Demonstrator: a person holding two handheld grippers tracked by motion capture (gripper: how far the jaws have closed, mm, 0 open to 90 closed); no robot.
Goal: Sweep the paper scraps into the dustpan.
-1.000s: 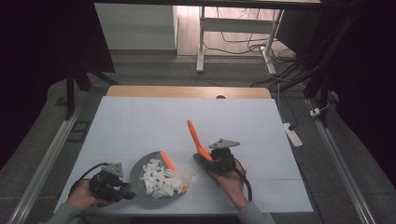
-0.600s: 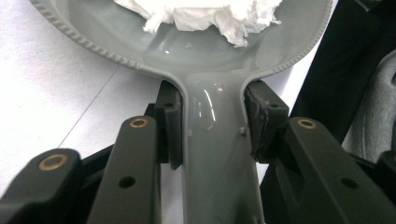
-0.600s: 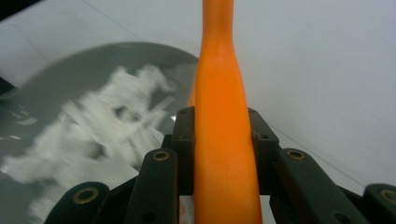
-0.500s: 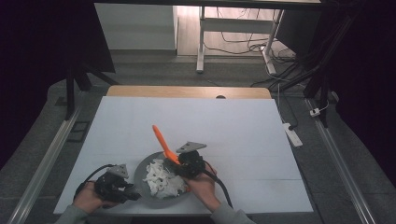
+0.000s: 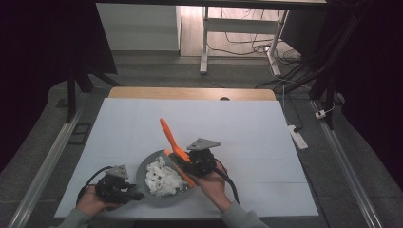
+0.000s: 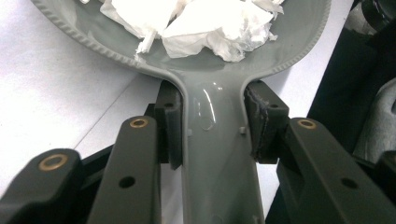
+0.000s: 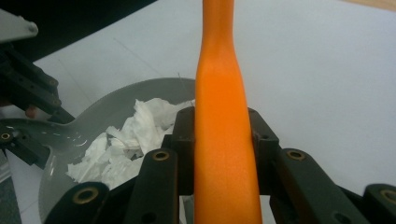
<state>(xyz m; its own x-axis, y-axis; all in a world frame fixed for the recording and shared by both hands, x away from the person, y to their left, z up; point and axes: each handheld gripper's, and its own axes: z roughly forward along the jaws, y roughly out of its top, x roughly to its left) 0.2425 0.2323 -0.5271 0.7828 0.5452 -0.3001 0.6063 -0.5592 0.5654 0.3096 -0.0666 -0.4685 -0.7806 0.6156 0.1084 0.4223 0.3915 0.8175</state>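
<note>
A grey pan holding crumpled white paper rests near the table's front edge. My left gripper is shut on the pan's handle, whose sides the pads press; the paper lies just beyond. My right gripper stands at the pan's right rim, shut on an orange spatula. Its handle slants up and away to the left, and its lower end reaches down into the pan. In the right gripper view the spatula runs straight up between the jaws, with pan and paper at left.
The white table top spreads wide beyond and to the right of the pan, ending in a wooden far edge. A power strip lies on the floor off the right side. Metal rails run along both sides.
My right gripper carried the orange spatula leftward, from beside the pan to over its right rim. The left gripper and the pan stayed almost where they were.
</note>
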